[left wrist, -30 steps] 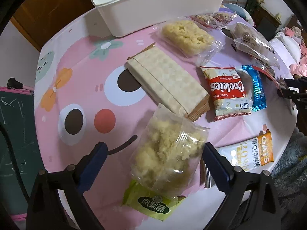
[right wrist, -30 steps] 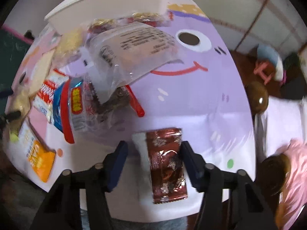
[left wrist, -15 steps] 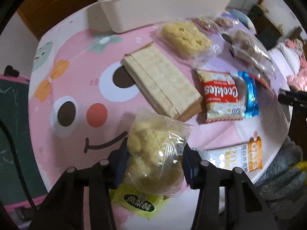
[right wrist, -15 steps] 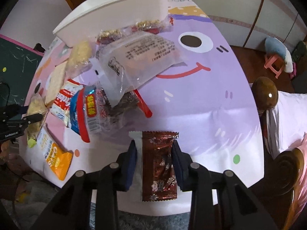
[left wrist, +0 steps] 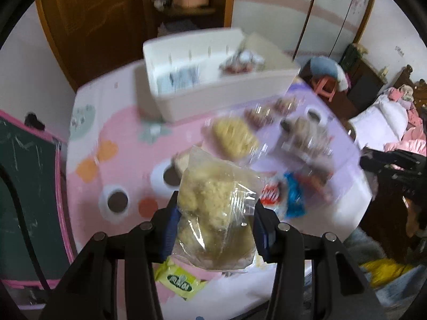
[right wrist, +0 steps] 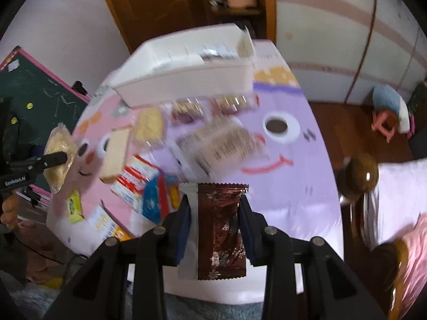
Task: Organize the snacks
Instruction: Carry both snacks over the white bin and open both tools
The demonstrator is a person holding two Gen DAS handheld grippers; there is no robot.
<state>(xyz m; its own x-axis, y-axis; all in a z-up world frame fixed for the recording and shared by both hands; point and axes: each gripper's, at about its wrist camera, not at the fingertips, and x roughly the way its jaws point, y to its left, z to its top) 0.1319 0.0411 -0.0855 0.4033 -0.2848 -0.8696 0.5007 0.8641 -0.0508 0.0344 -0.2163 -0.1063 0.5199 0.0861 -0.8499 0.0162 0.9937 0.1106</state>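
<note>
My left gripper (left wrist: pixel 216 213) is shut on a clear bag of yellow puffed snack (left wrist: pixel 216 205) and holds it lifted above the table; it also shows in the right wrist view (right wrist: pixel 57 157). My right gripper (right wrist: pixel 214 208) is shut on a dark brown foil packet (right wrist: pixel 221 229), lifted above the table's near edge. The white storage bin (left wrist: pixel 213 90) stands at the far side of the table with a few packets inside; it also shows in the right wrist view (right wrist: pixel 184 80).
Several snacks lie on the pink and purple tablecloth (right wrist: pixel 293 181): a cracker pack (right wrist: pixel 114 154), a red cookies pack (right wrist: pixel 133 184), a blue packet (left wrist: pixel 293 197), a yellow-green packet (left wrist: pixel 178 280), a clear labelled bag (right wrist: pixel 221 146). A chalkboard (left wrist: pixel 24 186) stands left.
Both grippers closed on their packets and lifted them off the table. Both cameras have risen and tilted up, so the bin's inside now shows.
</note>
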